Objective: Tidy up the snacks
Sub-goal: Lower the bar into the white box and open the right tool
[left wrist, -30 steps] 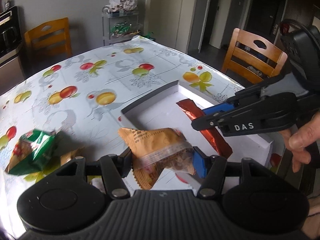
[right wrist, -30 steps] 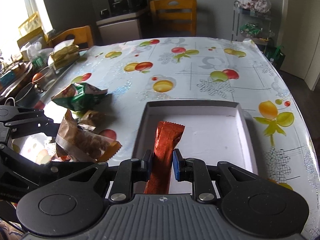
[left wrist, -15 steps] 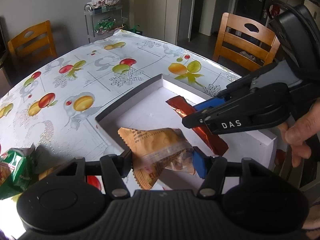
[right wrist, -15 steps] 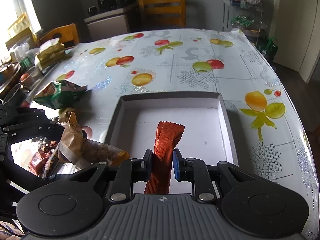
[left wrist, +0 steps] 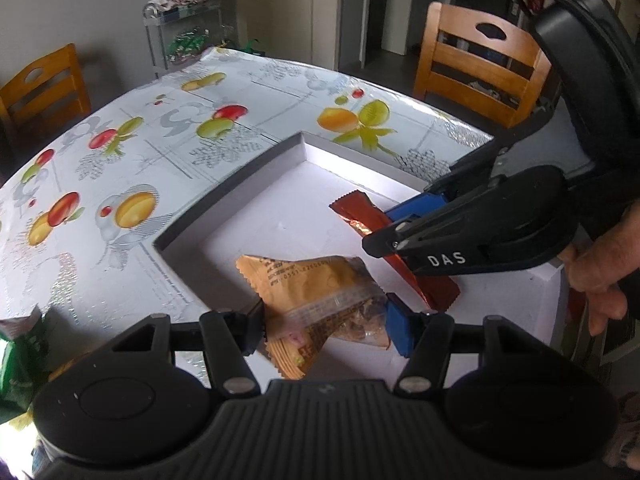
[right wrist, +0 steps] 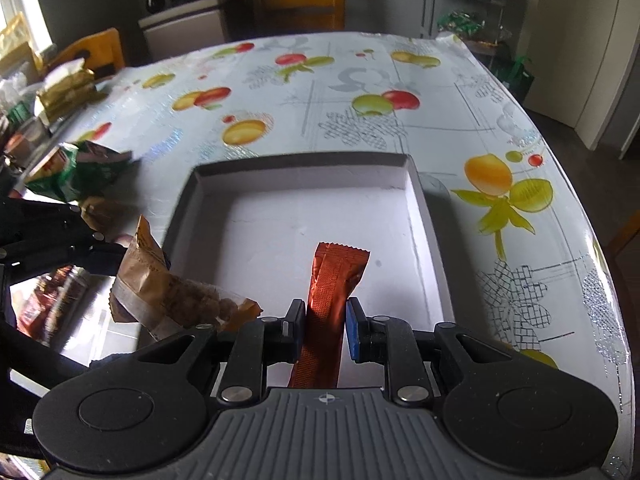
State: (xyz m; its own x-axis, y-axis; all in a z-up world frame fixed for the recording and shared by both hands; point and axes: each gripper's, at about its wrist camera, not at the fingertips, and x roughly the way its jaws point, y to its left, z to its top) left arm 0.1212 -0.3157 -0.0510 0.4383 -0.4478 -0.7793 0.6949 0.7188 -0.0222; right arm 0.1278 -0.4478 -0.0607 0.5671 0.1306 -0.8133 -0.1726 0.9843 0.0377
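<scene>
My left gripper [left wrist: 324, 324] is shut on an orange snack packet [left wrist: 316, 300] with a clear window and holds it over the near corner of the white tray [left wrist: 240, 184]. My right gripper [right wrist: 326, 330] is shut on a long red-brown bar wrapper [right wrist: 332, 280] and holds it over the tray's [right wrist: 304, 166] near edge. The right gripper also shows in the left wrist view [left wrist: 384, 236], holding the bar [left wrist: 356, 210]. The orange packet shows at the left of the right wrist view [right wrist: 168, 296].
A green snack bag [right wrist: 76, 170] lies on the fruit-print tablecloth [right wrist: 360, 80] left of the tray, with more packets [right wrist: 64, 92] at the far left edge. Wooden chairs [left wrist: 480, 60] stand round the table. A metal rack [left wrist: 180, 40] stands beyond it.
Both grippers have moved over the tray with their snacks. The orange packet is now above the tray's corner; the red bar reaches further over its floor.
</scene>
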